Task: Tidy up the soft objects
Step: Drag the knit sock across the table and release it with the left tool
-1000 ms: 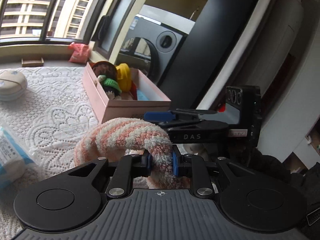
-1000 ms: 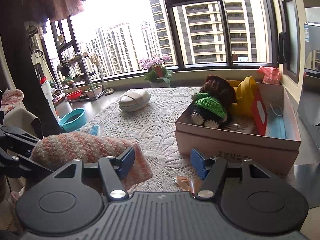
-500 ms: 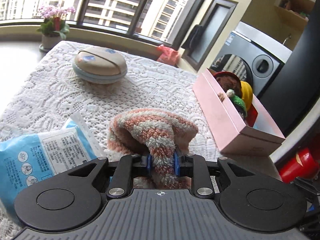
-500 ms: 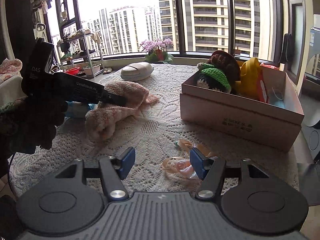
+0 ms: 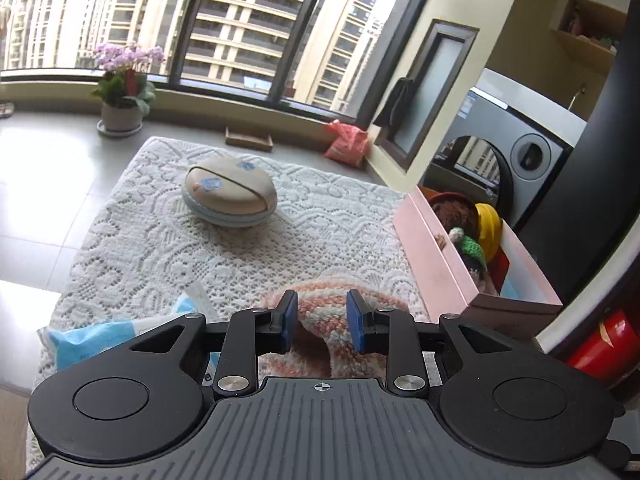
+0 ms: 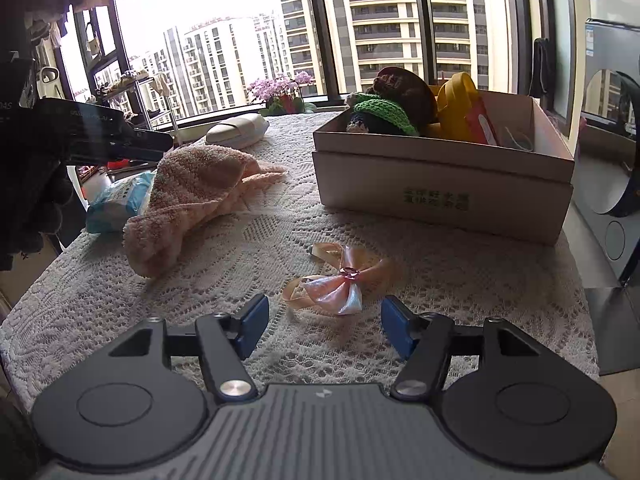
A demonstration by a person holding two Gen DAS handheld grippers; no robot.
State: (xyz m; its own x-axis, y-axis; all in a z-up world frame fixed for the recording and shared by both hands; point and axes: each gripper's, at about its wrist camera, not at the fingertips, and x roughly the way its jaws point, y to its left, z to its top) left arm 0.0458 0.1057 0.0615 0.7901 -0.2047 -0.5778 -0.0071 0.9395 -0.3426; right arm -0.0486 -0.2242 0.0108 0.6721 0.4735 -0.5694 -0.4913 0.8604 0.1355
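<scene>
Striped towel [image 5: 320, 312] lay between left gripper [image 5: 322, 320] jaws, just opening, unpinched. Right gripper [image 6: 324, 326] wide above bow [image 6: 340, 280]. Box [image 6: 440, 184] held knitted toys [image 6: 384, 112].

Home: washing machine [image 5: 520, 160], lace-covered table [image 5: 160, 248]

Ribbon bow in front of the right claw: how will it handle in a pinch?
Probably floppy: the bow has thin satin loops lying slack on the lace cloth. Likely very light, so a nudge may slide it. Its glossy ribbon could slip; the knot with the pink bead looks like the firmest place to pinch.
</scene>
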